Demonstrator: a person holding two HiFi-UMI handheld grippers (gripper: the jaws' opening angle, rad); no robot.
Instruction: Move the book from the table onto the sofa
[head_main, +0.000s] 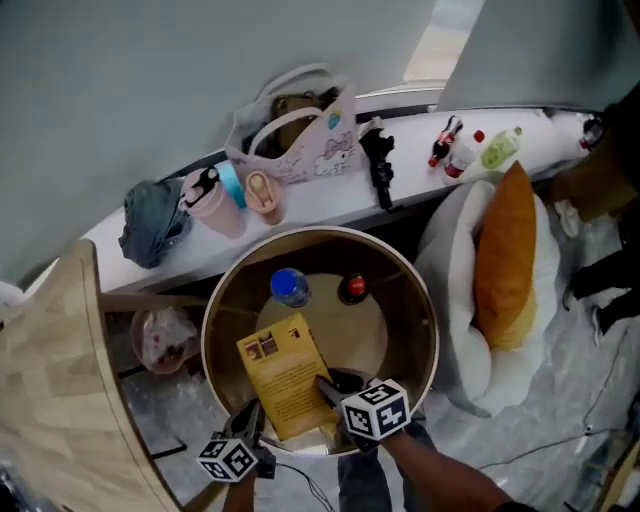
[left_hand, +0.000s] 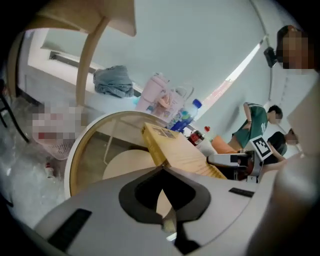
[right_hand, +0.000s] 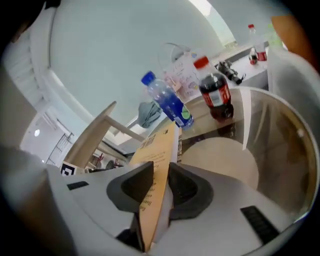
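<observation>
Left tool (left_hand: 162, 169): jaws are pressed together with nothing pinched, and the tips are set at the near left corner of the book (head_main: 287, 378).

Right tool (right_hand: 160, 175): jaws are spread. The book's near edge is taken in between them, close against both pads, but no firm pinch can be made out.

The book has a yellow cover. It is found on the glass top of the round counter (head_main: 208, 340), toward the near rim, with both tools at its near end.

Beyond the book, two bottles are noted upright on the glass, near each other but apart: a blue-capped bottle (head_main: 290, 287) and a red-capped bottle (head_main: 352, 289).

Right of the counter, a white sofa (head_main: 450, 250) is seen with an orange pillow (head_main: 505, 260) propped in it. The book is well apart from it.

Farthest off, a white ledge (head_main: 330, 195) along the wall is loaded with a grey cloth (head_main: 153, 220), a pink cup (head_main: 215, 205) and a handled bag (head_main: 295, 135).
</observation>
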